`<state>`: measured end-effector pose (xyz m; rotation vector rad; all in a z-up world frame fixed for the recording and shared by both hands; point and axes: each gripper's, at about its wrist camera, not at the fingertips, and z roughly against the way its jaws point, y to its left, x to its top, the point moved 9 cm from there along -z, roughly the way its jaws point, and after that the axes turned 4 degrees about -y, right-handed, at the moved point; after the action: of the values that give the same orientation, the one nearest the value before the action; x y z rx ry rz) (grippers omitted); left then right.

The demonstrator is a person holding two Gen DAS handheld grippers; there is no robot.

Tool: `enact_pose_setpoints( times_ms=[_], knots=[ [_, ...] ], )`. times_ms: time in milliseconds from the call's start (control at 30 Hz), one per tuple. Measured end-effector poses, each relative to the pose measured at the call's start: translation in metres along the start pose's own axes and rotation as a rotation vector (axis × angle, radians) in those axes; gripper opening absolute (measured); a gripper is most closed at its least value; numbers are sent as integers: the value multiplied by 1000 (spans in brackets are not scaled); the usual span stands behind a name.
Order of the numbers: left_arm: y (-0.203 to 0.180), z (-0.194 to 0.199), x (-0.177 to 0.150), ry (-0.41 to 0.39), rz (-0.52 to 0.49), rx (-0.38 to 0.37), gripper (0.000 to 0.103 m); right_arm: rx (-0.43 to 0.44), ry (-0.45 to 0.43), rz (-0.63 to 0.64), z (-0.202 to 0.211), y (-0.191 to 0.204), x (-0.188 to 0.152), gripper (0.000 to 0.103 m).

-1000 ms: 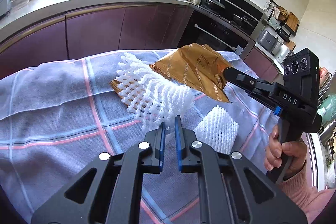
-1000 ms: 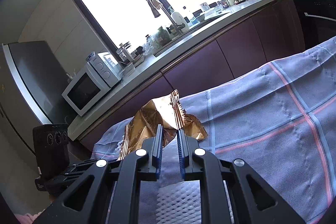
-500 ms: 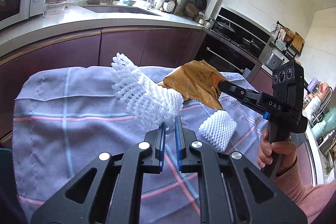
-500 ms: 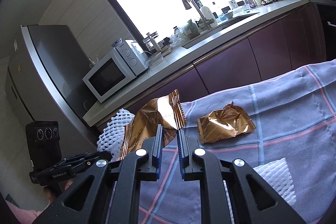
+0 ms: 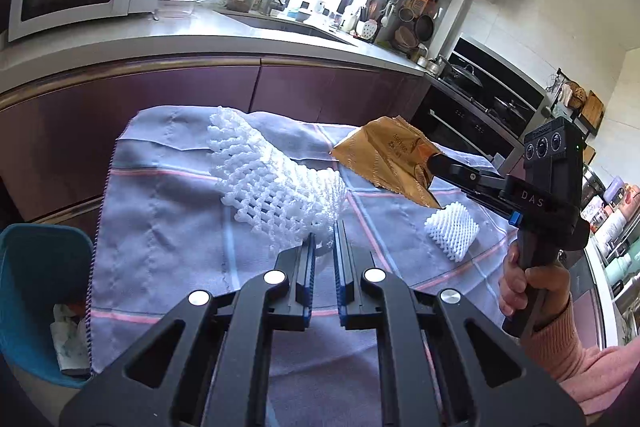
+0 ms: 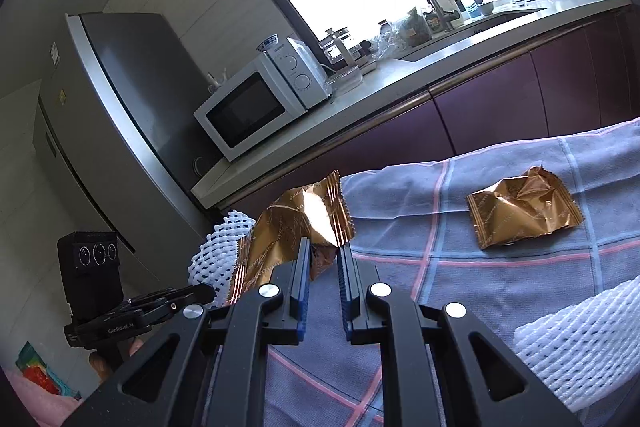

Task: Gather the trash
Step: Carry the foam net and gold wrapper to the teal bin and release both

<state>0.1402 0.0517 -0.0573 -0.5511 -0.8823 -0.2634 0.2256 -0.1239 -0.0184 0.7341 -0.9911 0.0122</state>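
Jaws of left gripper [image 5: 324, 241] clamp foam net [image 5: 276, 183]; right gripper [image 6: 324, 259], angled downward, clamps gold wrapper [image 6: 296, 227].

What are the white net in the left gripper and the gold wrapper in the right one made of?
White net: looks like soft foam mesh, matte, going by its open lattice and puffy strands. Gold wrapper: probably metallised plastic film, glossy; it shows sharp creases, a bright glare patch and crimped ribbed edges.
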Motion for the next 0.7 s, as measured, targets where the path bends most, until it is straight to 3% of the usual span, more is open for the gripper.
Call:
enact_pose_setpoints(
  times_ms=[700],
  knots=[
    [75, 84, -19, -75, 83, 166, 9, 106, 146, 74, -65, 76, -34, 12]
  ],
)
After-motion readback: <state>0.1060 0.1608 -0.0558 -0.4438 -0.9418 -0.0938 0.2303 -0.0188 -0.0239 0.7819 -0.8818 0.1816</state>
